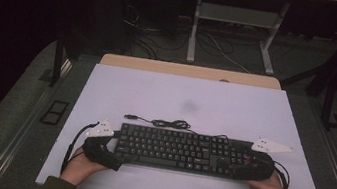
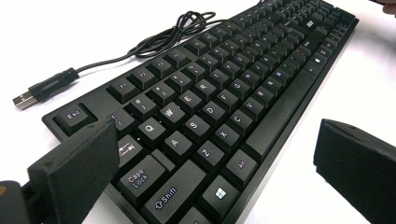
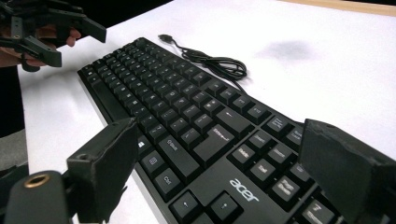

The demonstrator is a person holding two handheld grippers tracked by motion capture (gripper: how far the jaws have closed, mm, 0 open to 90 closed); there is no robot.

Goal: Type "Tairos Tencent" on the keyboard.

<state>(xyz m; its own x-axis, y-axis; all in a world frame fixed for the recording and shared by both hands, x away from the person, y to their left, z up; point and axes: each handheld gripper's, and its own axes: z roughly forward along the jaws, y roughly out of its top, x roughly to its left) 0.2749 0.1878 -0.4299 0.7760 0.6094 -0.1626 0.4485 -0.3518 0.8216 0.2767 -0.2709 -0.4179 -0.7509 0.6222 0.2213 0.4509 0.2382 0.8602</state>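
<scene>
Straddling keyboard ends, 2 claws gaping

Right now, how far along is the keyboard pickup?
Done: both grippers are in position, the left gripper at the keyboard end with Esc and Caps Lock, the right gripper at the numpad end. In hand: each pair of jaws stands open astride its end, not closed on it. Left: closing, then any lift; the keyboard lies flat on the table, its cable loosely coiled behind it, USB plug free.
</scene>
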